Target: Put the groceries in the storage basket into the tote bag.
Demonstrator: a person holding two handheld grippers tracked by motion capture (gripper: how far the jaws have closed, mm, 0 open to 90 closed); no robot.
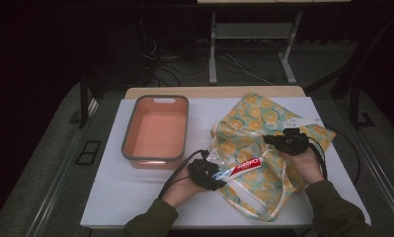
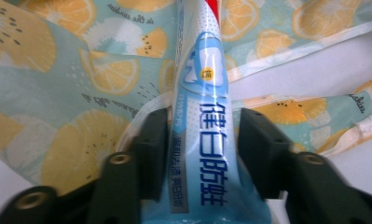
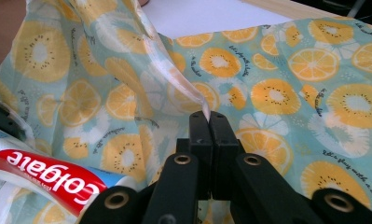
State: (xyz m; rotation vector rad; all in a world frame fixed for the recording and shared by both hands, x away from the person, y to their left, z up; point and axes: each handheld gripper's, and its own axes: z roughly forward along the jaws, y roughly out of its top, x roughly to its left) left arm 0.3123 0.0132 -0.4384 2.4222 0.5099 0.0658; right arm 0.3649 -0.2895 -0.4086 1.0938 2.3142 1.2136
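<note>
A red, white and blue toothpaste tube (image 1: 244, 167) lies across a cloth bag (image 1: 254, 118) printed with orange slices, right of the table's middle. My left gripper (image 1: 218, 176) is shut on the tube's near end. In the left gripper view the jaws press both sides of the tube (image 2: 204, 93), with the bag (image 2: 58, 70) beneath. My right gripper (image 1: 274, 140) is shut on the bag's white-trimmed edge and holds it lifted. In the right gripper view the jaws (image 3: 210, 119) pinch that edge, with the bag (image 3: 277, 93) behind and the tube (image 3: 44, 175) at lower left.
An empty pink basin with a grey rim (image 1: 130, 131) stands on the white tabletop (image 1: 135, 192), left of the bag. The bag's white handles (image 1: 263, 205) trail toward the front edge. Cables run from both grippers across the table.
</note>
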